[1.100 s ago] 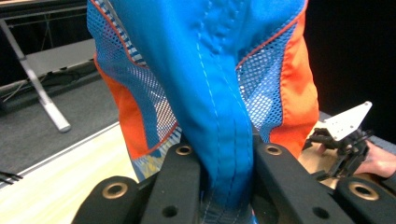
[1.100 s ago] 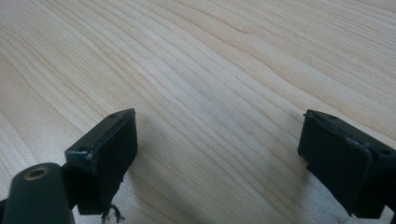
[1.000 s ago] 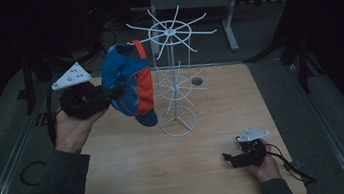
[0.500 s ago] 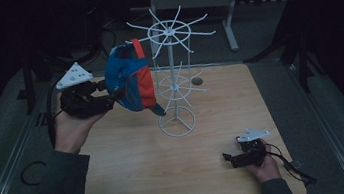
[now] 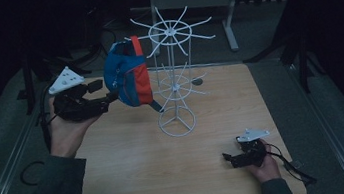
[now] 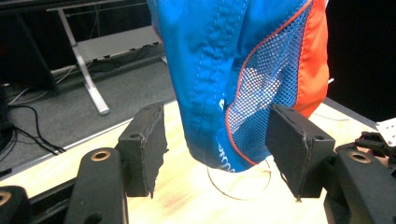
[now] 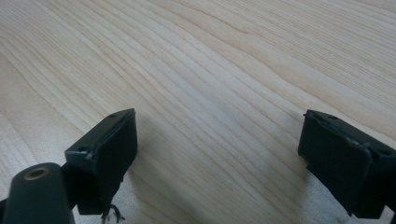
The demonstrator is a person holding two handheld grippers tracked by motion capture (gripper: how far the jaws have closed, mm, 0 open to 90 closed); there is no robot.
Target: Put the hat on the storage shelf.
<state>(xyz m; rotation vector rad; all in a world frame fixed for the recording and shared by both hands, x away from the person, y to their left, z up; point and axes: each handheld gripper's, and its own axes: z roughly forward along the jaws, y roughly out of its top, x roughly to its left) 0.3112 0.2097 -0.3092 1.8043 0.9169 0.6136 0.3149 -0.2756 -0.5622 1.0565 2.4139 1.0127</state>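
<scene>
Broadly, a pale wooden table (image 5: 136,182) is taking up the middle of the high view, with dark floor lying around it. Standing near its centre is a white wire rack (image 5: 173,79), a thin post rising from a round ring base and carrying two tiers of spokes. A blue and orange cap (image 5: 129,75) is hanging at the rack's upper left spokes, its brim pointing down toward the post; whether it is resting fully on a spoke cannot be told. The left gripper view is showing the cap (image 6: 243,79) close up, with blue cloth, a mesh panel and an orange side hanging down above the wood and the rack's ring base. The left gripper (image 5: 105,100) is being held up off the table by the person's left hand (image 5: 66,133), just beside the cap's left edge; its jaws are standing apart, with the cap's lower end hanging ahead of the gap between them and no pad pressing on the cloth. The right gripper (image 5: 231,160) is sitting low near the table's front right corner in the right hand (image 5: 265,165), jaws spread wide over bare wood.
</scene>
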